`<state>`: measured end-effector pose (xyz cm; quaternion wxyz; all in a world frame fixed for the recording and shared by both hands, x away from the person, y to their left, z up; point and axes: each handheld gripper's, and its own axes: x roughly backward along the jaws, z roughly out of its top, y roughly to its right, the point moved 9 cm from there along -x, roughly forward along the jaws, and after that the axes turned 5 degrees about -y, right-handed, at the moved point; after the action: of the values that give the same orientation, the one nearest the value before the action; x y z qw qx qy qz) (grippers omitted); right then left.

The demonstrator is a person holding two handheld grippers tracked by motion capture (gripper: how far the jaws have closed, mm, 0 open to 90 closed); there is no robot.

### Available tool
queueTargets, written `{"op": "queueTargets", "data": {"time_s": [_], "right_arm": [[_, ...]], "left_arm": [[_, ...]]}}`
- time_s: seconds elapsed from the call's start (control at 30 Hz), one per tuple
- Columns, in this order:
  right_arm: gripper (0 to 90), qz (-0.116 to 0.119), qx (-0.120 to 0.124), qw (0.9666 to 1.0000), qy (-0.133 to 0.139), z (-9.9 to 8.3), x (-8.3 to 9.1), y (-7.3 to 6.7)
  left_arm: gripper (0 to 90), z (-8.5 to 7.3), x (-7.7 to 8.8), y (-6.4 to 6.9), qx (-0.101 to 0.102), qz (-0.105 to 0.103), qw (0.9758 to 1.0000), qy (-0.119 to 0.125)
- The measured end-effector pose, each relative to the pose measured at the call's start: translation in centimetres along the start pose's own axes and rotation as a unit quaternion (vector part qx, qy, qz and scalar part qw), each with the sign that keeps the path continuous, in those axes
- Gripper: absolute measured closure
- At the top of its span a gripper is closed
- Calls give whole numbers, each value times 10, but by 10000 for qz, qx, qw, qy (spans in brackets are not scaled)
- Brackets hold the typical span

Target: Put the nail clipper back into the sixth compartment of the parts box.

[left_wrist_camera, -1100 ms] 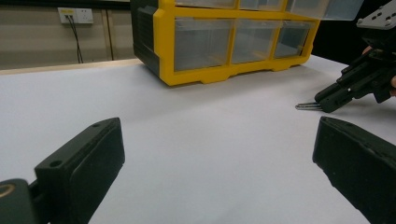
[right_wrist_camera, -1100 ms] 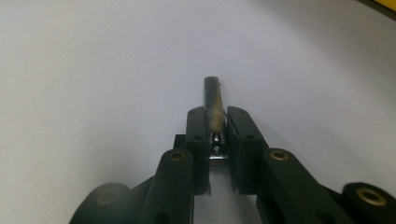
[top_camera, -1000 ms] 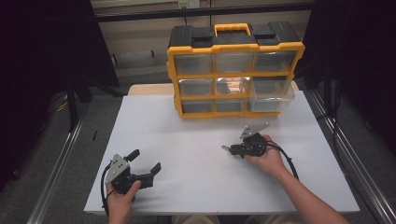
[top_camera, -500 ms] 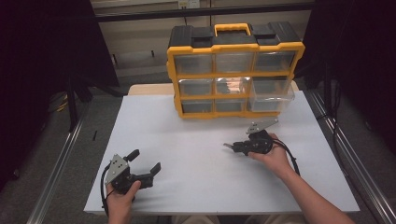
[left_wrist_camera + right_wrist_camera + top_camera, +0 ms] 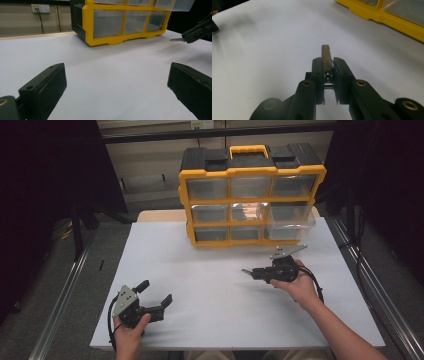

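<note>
- Right gripper [image 5: 248, 272]: jaws clamped on a small metal key [image 5: 325, 56], held right of centre, near the yellow drawer organiser [image 5: 250, 195].
- Left gripper [image 5: 155, 293]: jaws held wide apart, near left.

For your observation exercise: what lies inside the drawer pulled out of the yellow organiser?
The open drawer of the organiser looks empty through its clear walls, though glare hides its floor. The right tool pinches a small metal piece.

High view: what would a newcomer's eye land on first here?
The yellow drawer organizer at the table's far edge stands out, its middle-right clear drawer pulled out. In front of it, the right gripper is shut on a small metal screw; the left gripper rests open near the front-left corner.
</note>
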<state>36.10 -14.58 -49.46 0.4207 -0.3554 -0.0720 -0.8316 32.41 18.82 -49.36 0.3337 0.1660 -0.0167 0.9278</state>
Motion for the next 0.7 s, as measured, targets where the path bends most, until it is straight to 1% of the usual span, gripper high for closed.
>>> {"op": "queueTargets", "data": {"time_s": [0.13, 0.27, 0.33, 0.37, 0.6, 0.7], "right_arm": [[802, 24, 9, 10000, 79, 8, 6, -1], [802, 8, 12, 9999, 157, 14, 11, -1], [802, -4, 9, 9999, 147, 15, 13, -1], [802, 2, -13, 9998, 205, 18, 15, 0], [802, -13, -54, 9996, 293, 22, 21, 1], [802, -14, -93, 9992, 378, 27, 25, 1]], "left_arm": [[23, 1, 0, 0, 25, 26, 10000, 41], [23, 1, 0, -1, 39, 30, 10000, 30], [23, 1, 0, 0, 22, 26, 10000, 38], [23, 1, 1, 0, 23, 14, 10000, 44], [23, 1, 0, 0, 22, 29, 10000, 42], [23, 1, 0, 0, 25, 30, 10000, 40]]}}
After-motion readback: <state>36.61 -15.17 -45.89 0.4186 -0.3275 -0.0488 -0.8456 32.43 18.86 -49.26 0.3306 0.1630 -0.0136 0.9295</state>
